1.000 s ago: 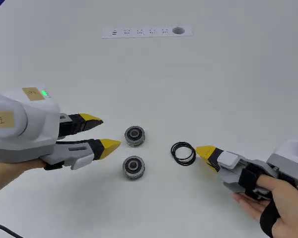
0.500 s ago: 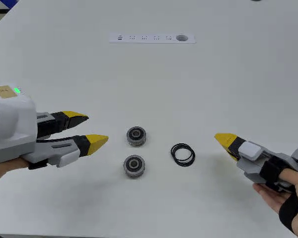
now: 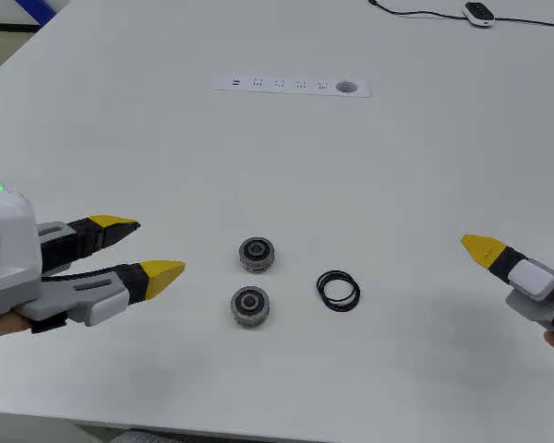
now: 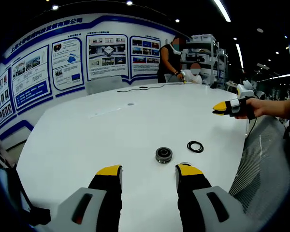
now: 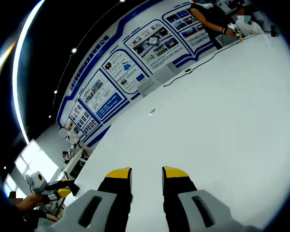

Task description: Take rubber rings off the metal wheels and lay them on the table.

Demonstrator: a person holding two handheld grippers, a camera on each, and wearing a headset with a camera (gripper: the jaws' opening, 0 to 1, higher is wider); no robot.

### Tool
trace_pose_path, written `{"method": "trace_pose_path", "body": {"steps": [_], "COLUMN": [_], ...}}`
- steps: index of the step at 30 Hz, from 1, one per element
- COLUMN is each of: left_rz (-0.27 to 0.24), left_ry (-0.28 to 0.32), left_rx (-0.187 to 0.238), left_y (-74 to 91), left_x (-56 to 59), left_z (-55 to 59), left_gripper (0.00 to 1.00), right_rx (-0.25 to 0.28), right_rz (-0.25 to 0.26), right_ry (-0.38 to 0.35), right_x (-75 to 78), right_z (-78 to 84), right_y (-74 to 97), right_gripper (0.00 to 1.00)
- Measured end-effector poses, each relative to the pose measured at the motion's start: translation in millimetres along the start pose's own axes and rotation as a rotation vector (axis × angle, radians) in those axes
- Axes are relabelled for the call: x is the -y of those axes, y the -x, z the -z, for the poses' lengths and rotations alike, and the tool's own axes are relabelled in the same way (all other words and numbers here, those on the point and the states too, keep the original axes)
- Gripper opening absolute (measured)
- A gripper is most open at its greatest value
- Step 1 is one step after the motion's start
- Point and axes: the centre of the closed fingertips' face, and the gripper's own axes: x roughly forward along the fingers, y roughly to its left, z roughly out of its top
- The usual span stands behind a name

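The left claw (image 3: 155, 247) and the right claw (image 3: 485, 247) hover well apart at either side — jaws parted on both.

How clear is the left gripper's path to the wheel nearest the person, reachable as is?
Probably yes. The left gripper is open and points toward the near wheel, bare table between. The other wheel stands apart behind it; the rubber rings lie farther right.

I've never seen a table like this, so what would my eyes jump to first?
Probably the yellow-tipped claws: the left claw held open over the left side of the white table, and the right claw poking in from the right. Between them sit the far metal wheel and the near metal wheel, with a small bunch of black rubber rings lying flat to their right.
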Motion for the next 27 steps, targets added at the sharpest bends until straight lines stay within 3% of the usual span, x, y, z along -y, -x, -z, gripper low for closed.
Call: {"method": "trace_pose_path", "body": {"steps": [7,13,17,27], "left_rz": [-0.015,-0.001,0.011,0.022], "left_ry": [0.033,0.039,0.05,0.067], "left_rx": [0.023,-0.001,0.001,0.012], "left_y": [5.9,8.1,9.3,8.4], "left_x": [8.0,17.0,20.2,26.8], "left_z": [10.0,19.0,20.3,22.2], "left_gripper": [0.51,0.56,0.61,0.68], "right_rx": [-0.072,-0.083,-0.14,-0.212], "right_rz": [-0.046,-0.088,-0.11,-0.148], "right_ry": [0.159,0.246,0.339,0.424], "right_x": [-13.7,-28.6,-34.2,-43.2], "right_z": [18.0,22.3,32.3,50.6], "right_y": [3.2,0.8,0.6,-1.7], "right_gripper": [0.32,0.4,0.44,0.54]}}
